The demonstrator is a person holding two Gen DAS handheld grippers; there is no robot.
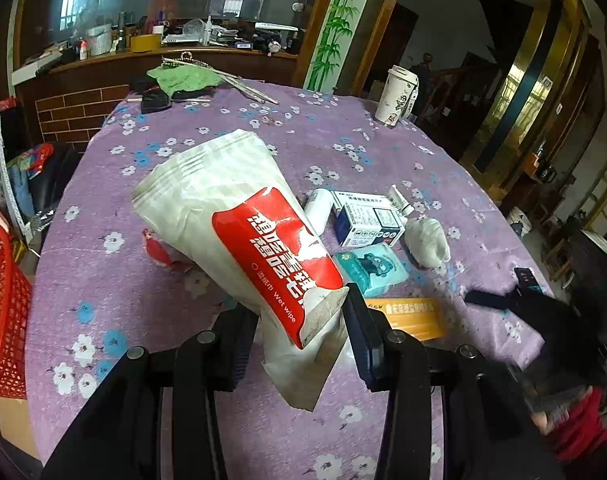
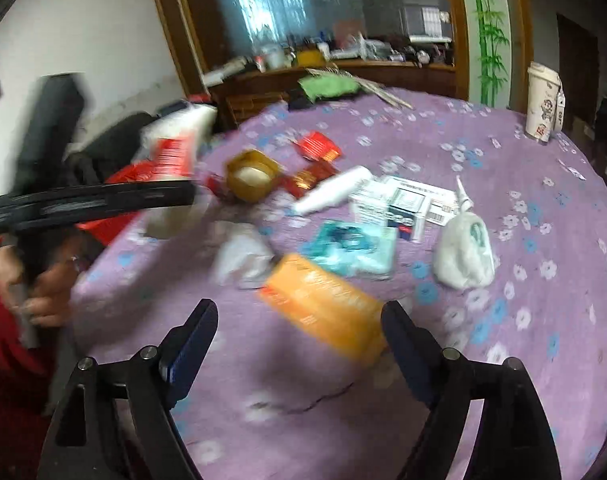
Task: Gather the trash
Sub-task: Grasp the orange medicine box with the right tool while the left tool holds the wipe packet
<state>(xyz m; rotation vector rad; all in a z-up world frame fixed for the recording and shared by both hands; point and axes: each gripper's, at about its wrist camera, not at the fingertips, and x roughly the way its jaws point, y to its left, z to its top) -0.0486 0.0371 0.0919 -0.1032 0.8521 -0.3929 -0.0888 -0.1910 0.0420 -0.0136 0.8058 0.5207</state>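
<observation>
My left gripper [image 1: 299, 332] is shut on a white and red wet-wipe packet [image 1: 239, 236] and holds it above the purple flowered table [image 1: 263, 440]. In the right wrist view the same packet [image 2: 175, 140] shows blurred at the left, in the other gripper. My right gripper [image 2: 299, 328] is open and empty, just in front of an orange box [image 2: 323, 304]. More litter lies beyond: a teal tissue pack [image 2: 351, 248], a crumpled white bag [image 2: 463, 252], a blue and white medicine box [image 2: 391, 204], a white bottle [image 2: 331, 192], red wrappers [image 2: 315, 148] and a gold tape roll [image 2: 251, 174].
A red mesh basket [image 1: 3, 312] stands beside the table at the left. A tall paper cup [image 1: 395, 96] stands at the far right edge. A green cloth [image 1: 183, 78] and metal sticks lie at the far edge. A cluttered counter runs behind.
</observation>
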